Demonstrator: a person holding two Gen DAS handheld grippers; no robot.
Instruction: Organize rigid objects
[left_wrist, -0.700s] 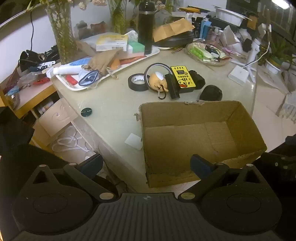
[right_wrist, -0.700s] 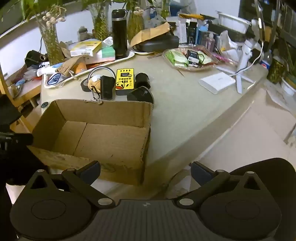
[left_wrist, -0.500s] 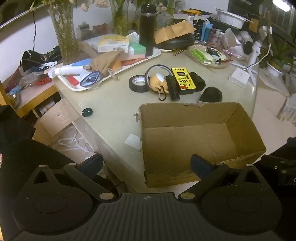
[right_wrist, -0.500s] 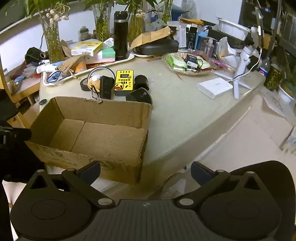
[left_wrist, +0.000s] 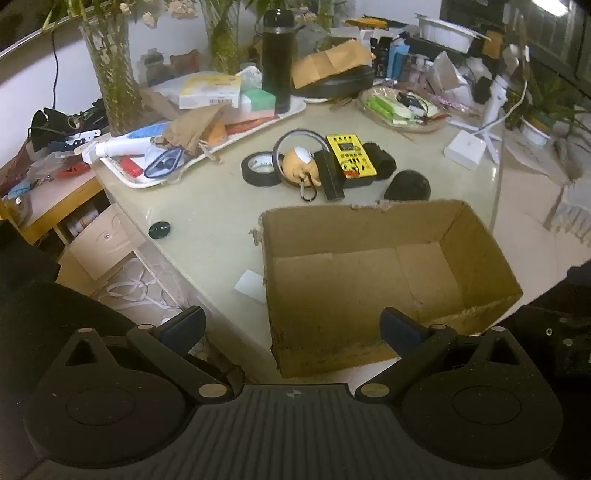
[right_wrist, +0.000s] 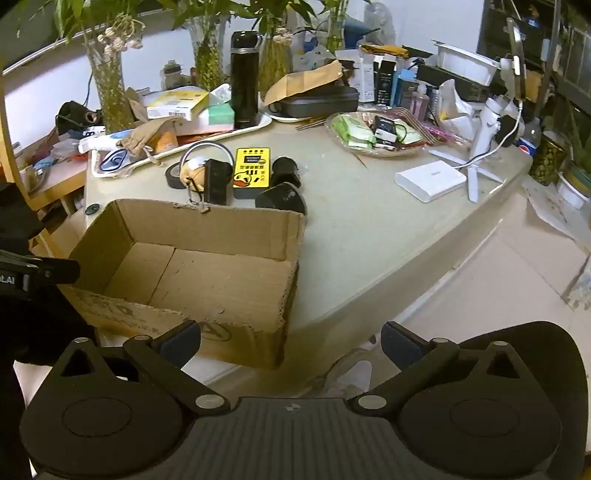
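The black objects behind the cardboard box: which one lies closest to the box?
The rounded black object, almost against the cardboard box far wall. The black tape roll and black bar sit farther back.

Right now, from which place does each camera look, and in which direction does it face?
Left wrist: sits behind the open left claw, looking down at the empty cardboard box from its left near corner; its own two fingers show.
Right wrist: sits behind the open right claw, off the table's edge right of the box; its fingers show.
Both share the box, yellow device and black flask.
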